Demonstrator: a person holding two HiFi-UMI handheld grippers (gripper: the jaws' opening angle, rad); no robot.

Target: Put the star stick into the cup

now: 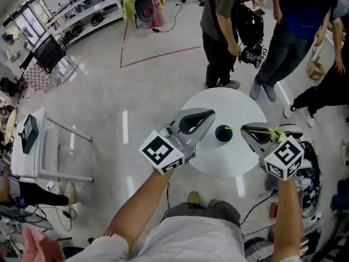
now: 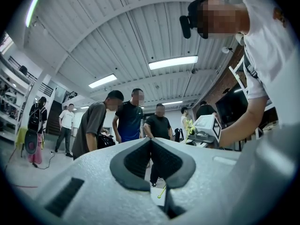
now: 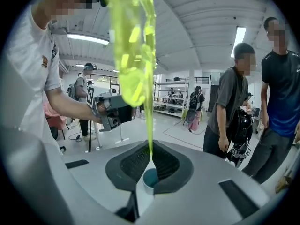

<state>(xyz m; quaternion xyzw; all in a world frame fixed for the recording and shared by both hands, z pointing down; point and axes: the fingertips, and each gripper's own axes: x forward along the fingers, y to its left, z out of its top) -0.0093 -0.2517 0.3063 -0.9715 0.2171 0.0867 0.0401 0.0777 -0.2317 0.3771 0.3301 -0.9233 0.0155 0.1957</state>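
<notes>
Looking down from the head view, one round white table (image 1: 218, 165) stands mid-floor with one dark teal cup (image 1: 223, 134) upright on it, near the middle and well in from every edge. Two grippers reach over the near side of the table. The left gripper (image 1: 208, 115) is to the left of the cup with its jaws pressed together and nothing between them. The right gripper (image 1: 245, 129) is to the right of the cup, its jaws clamped on the one yellow-green star stick (image 1: 262, 131). The stick lies almost level and its thin end reaches left to the cup's rim; whether it touches cannot be told. Three people stand round the far and right edges of the table: one in grey (image 1: 221, 31), one in blue (image 1: 294, 21), and one in black (image 1: 327, 86). Left of the table is a wide stretch of shiny floor crossed by one red tape line (image 1: 158, 56). Cables (image 1: 256, 203) crowd the near right side.
</notes>
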